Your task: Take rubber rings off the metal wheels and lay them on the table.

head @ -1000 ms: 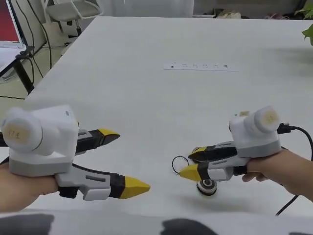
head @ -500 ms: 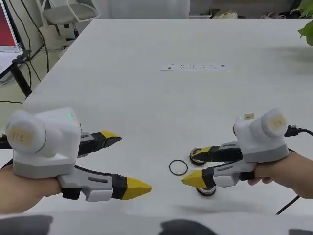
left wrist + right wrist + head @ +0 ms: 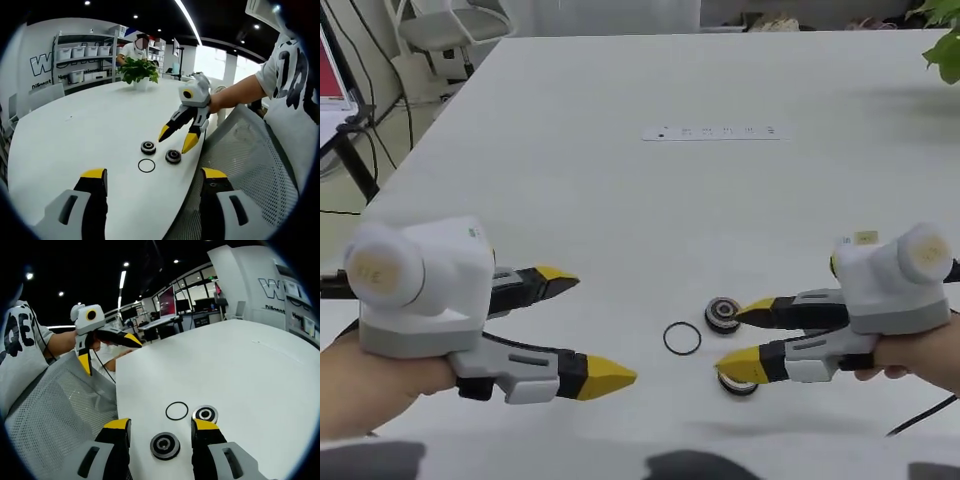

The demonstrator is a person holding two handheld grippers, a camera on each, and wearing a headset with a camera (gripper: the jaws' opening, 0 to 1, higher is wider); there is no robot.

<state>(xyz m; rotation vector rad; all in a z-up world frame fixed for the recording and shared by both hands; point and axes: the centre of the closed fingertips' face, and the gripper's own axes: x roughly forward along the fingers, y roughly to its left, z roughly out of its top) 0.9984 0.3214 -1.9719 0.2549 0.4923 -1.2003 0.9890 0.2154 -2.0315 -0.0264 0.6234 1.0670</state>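
- Currently the left tool [image 3: 583, 325] hangs over the near left part of the white tabletop [image 3: 570, 180]. Its two yellow-tipped jaws are spread wide with nothing between them.
- Across from it, the right tool [image 3: 740, 338] is likewise released. Its jaws are parted and empty and point leftward, low over the tabletop.
- One black rubber ring [image 3: 682, 338] lies flat on the tabletop, free of any wheel. It sits between the two tools, nearer the right one.
- Just beside the ring, the far metal wheel [image 3: 723, 313] lies flat, close to the upper jaw tip of the right tool.
- Closer to the tabletop's near edge, the near metal wheel [image 3: 738, 383] is partly hidden under the right tool's lower jaw tip.
- In the right gripper view, the near metal wheel [image 3: 165, 445] sits between that tool's jaws, apart from both, and shows a dark outer band. The far metal wheel [image 3: 205, 414] lies by one jaw tip and shows a pale metal rim.
- In the left gripper view, the right tool [image 3: 176, 141] hovers just above both wheels, with the ring lying in front of them.
- Farther back on the tabletop lies a white power strip [image 3: 715, 132], and leaves of a plant [image 3: 945, 50] show at the far right corner.
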